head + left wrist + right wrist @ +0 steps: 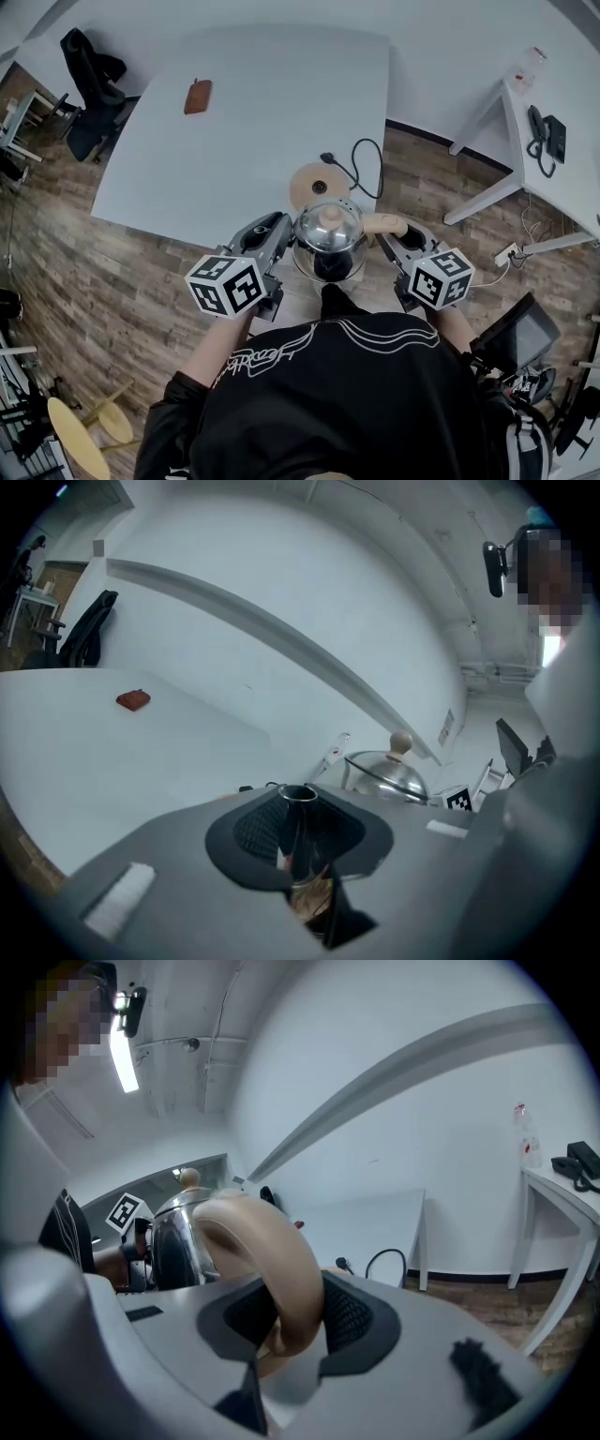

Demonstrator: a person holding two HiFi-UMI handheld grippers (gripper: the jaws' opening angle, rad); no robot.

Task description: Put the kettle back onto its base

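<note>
Just Short of the Base: Kettle Clamped on Both Sides

Left gripper (279,236) is clenched on the metal spout (298,822) of the kettle (328,236). Right gripper (392,234) grasps the beige handle (286,1260). Held between them, the kettle sits just beside the round base (317,183), on the person's side, not seated on it.

Wht table (262,112) on wood floor (84,272), blk chair (89,84) upper L, wht wall (450,66).

Silver kettle (328,236), beige handle (384,223), white table (253,112), brown wood-pattern floor (84,281)
</note>
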